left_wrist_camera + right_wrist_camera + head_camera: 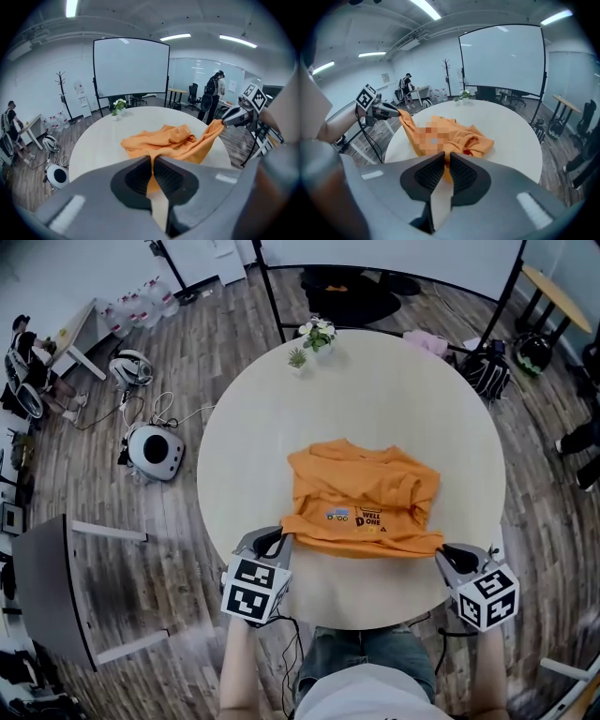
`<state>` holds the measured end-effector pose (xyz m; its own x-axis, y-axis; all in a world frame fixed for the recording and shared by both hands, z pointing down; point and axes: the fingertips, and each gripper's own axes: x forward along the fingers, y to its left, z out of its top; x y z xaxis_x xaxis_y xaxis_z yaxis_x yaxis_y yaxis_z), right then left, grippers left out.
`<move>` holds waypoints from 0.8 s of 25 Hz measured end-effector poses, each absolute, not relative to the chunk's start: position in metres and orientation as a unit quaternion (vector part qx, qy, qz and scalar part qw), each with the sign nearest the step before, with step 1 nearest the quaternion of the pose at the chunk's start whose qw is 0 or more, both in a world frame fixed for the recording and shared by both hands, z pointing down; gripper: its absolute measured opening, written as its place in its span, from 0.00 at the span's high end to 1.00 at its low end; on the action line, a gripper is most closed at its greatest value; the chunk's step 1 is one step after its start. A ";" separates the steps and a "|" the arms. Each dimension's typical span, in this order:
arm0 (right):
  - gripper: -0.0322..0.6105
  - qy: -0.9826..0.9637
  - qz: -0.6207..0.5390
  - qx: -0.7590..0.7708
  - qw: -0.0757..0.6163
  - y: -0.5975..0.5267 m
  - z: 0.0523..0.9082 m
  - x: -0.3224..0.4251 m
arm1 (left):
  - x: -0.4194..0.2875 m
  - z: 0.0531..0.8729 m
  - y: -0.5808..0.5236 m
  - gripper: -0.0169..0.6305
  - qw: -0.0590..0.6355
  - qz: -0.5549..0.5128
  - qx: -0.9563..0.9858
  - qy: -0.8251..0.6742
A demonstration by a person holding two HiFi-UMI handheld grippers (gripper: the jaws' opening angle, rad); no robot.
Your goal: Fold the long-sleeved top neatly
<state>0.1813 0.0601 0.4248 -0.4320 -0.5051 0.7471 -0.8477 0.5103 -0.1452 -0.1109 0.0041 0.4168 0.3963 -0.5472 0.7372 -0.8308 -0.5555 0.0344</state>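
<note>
Orange top (361, 502) | left gripper (279, 538), right gripper (444, 553): fingers (133, 178) pinch near corners, probably hem | clear only in gripper views

This is an open-plan office or studio floor. A big projection screen (131, 68) stands on a frame, and wheeled office chairs (193, 93) sit by a glass partition (187, 70). There are ceiling strip lights (176, 36), a coat stand (62, 91), packs of water bottles (141, 298), and a round white table (375, 381) on wood-plank flooring (234, 343).

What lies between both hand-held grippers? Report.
The near hem of the orange top, pinched by the left hand-held gripper and right hand-held gripper; seen in head view.
</note>
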 end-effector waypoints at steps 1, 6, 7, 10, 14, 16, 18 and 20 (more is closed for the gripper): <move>0.85 -0.806 0.261 0.421 0.325 0.051 0.425 0.183 | -0.109 0.417 -0.005 0.95 0.202 0.351 0.810 -0.424; 0.85 -0.810 0.259 0.417 0.322 0.012 0.427 0.190 | -0.099 0.419 -0.048 0.95 0.191 0.362 0.811 -0.419; 0.85 -0.810 0.262 0.416 0.321 0.006 0.428 0.192 | -0.097 0.419 -0.056 0.95 0.191 0.363 0.811 -0.417; 0.85 -0.811 0.270 0.413 0.314 -0.012 0.429 0.195 | -0.093 0.420 -0.076 0.95 0.194 0.375 0.807 -0.414; 0.85 -0.811 0.283 0.410 0.308 -0.035 0.436 0.199 | -0.089 0.428 -0.102 0.95 0.192 0.388 0.803 -0.410; 0.85 -0.807 0.298 0.410 0.302 -0.046 0.442 0.202 | -0.086 0.435 -0.112 0.95 0.197 0.394 0.801 -0.405; 0.85 -0.804 0.314 0.411 0.295 -0.057 0.448 0.205 | -0.084 0.443 -0.121 0.95 0.209 0.398 0.798 -0.401; 0.85 -0.799 0.325 0.413 0.292 -0.068 0.454 0.208 | -0.082 0.449 -0.131 0.95 0.222 0.396 0.795 -0.402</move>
<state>0.2078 -0.0679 0.4543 -0.4883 -0.4711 0.7345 -0.8501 0.4471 -0.2784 -0.0824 -0.1315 0.4491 0.3640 -0.4630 0.8081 -0.8148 -0.5787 0.0354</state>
